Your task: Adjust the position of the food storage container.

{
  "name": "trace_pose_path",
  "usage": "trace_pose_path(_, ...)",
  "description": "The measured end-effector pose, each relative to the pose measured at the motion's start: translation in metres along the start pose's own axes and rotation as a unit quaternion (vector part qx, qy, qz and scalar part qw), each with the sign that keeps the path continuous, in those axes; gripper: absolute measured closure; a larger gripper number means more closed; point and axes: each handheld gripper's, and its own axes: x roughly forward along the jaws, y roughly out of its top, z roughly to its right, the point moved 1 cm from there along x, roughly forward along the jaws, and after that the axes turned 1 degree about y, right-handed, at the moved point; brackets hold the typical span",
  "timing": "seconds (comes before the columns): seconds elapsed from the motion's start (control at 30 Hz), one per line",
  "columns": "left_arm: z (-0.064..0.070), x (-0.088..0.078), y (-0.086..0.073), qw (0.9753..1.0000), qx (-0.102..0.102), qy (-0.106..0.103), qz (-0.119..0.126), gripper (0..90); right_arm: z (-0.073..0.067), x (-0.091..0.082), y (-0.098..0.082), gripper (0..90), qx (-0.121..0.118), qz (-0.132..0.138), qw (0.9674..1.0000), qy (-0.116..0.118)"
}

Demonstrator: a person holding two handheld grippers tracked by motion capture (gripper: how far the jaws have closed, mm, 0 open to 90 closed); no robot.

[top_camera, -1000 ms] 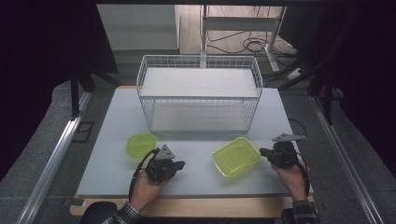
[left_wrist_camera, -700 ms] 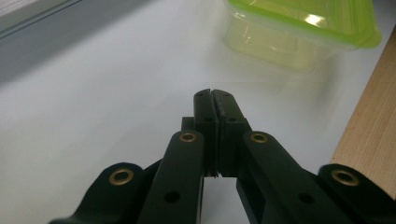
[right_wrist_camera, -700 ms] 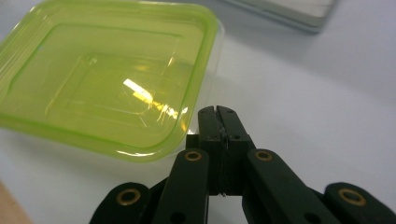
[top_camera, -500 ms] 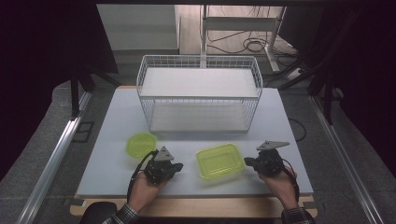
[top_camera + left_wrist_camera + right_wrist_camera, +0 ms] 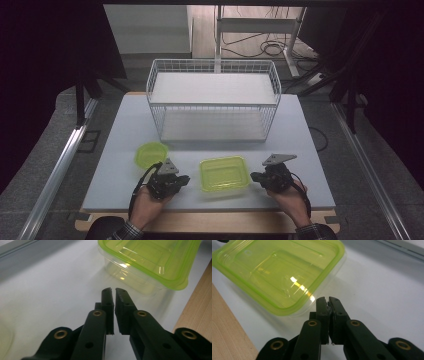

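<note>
I have the rectangular green container (image 5: 224, 173) sitting on the white table top (image 5: 300, 135) near its front edge, flat and upright, lid side up, directly between my two grippers. From the high view it lies at about 6 o'clock from the wire basket (image 5: 212, 100), well apart from it.

My left gripper (image 5: 184, 180) rests low at the container's 9 o'clock, just beside its left wall. In the left gripper view its jaws have just been opening: a thin slit shows between the pads (image 5: 107, 296), nothing is caught between them, and the container (image 5: 150, 260) sits a little ahead at roughly 1 o'clock, not touched.

My right gripper (image 5: 256, 177) is at the container's 3 o'clock, its tip right up against the near corner (I cannot tell whether it actually touches). In the right gripper view the jaws are also only barely parted, having just been opening, with nothing pinched; the container's rounded corner (image 5: 287, 307) lies just beside the tips at 10 o'clock.

A small round green bowl (image 5: 151, 154) stands at 11 o'clock from the left gripper, near it.
</note>
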Motion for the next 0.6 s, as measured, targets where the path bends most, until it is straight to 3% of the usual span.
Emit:
trace_pose_path(0.17,0.002,-0.007,-0.004,0.9996,0.019,0.014,0.017,56.8,0.005,-0.012,-0.005,71.8,0.009,0.020,0.9997,-0.012)
trace_pose_path(0.43,0.010,-0.006,-0.011,0.9986,0.035,0.038,0.014,16.2,0.008,-0.013,-0.008,29.9,0.005,0.047,0.9985,-0.027)
trace_pose_path(0.6,0.015,-0.008,-0.013,0.9981,0.045,0.038,0.018,7.2,0.009,-0.010,-0.013,16.7,0.006,0.043,0.9985,-0.032)
